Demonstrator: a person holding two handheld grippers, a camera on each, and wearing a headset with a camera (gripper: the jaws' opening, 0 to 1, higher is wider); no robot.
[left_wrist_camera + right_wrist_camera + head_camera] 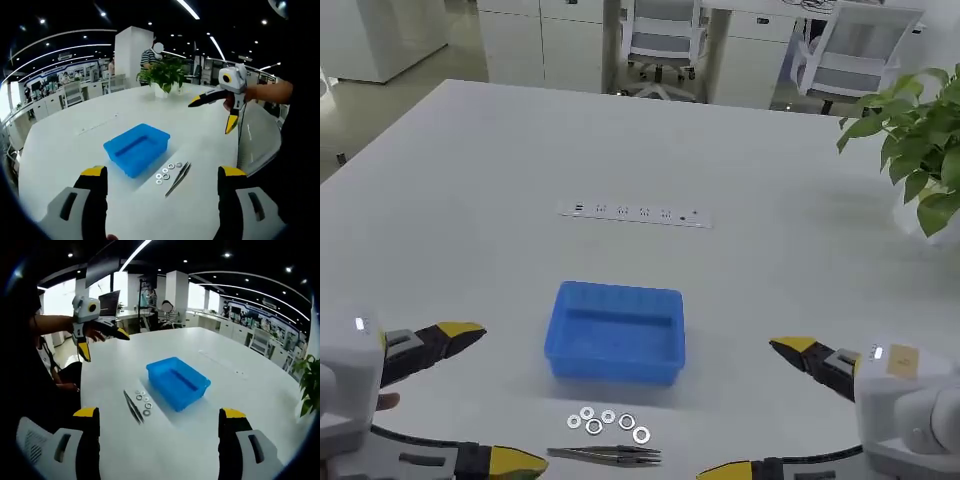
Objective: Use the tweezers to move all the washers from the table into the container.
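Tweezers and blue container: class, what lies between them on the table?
A small cluster of washers, as the head view shows.

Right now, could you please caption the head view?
Open left gripper and right gripper flank blue container; washers, tweezers lie in front.

we are in a large open-plan office. we stand at a wide white table (620, 140) with a socket strip (635, 212) and a plant (920, 130). around it we see office chairs (660, 40), white cabinets (540, 45), rows of desks (240, 332), a pillar (132, 50) and long ceiling lights (135, 252).
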